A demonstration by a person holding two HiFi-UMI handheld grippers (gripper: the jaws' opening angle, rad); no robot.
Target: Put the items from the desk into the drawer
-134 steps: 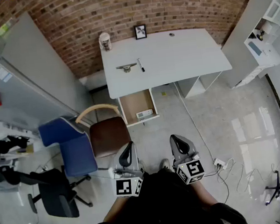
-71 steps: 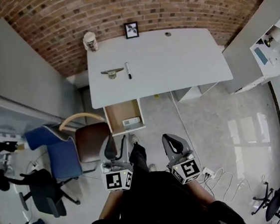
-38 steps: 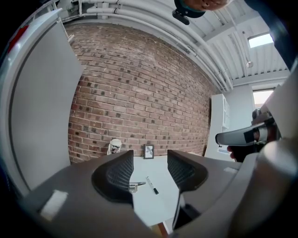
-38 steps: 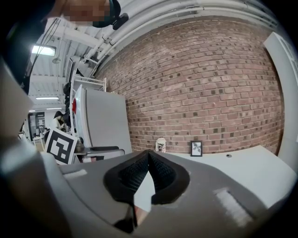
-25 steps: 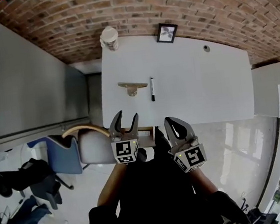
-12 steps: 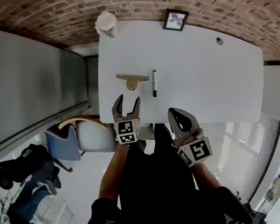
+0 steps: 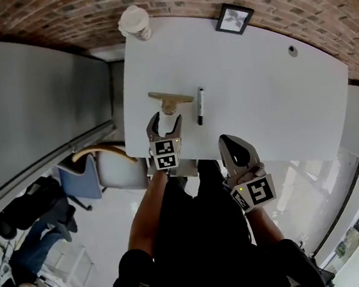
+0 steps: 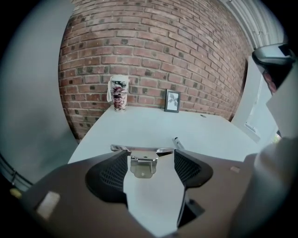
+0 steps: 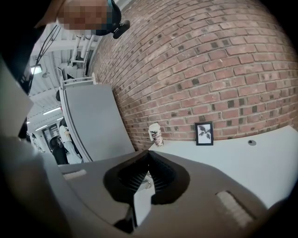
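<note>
A metal clip-like tool (image 7: 170,99) lies near the white desk's (image 7: 257,86) front left, with a black marker (image 7: 200,106) just right of it. My left gripper (image 7: 165,121) is open over the desk's front edge, its tips just short of the tool. In the left gripper view the tool (image 8: 143,162) sits right ahead between the open jaws of my left gripper (image 8: 149,155), with the marker (image 8: 179,142) to the right. My right gripper (image 7: 231,148) hangs shut and empty in front of the desk edge. The drawer is hidden.
A paper cup (image 7: 135,22) stands at the desk's back left corner and a small picture frame (image 7: 235,18) against the brick wall. A grey partition (image 7: 40,104) runs along the left. A chair (image 7: 101,164) stands left of my arms.
I have come right up to the desk, and the drawer has dropped out of sight. The left gripper has moved forward over the desk edge toward the metal tool. The right gripper stays shut and low.
</note>
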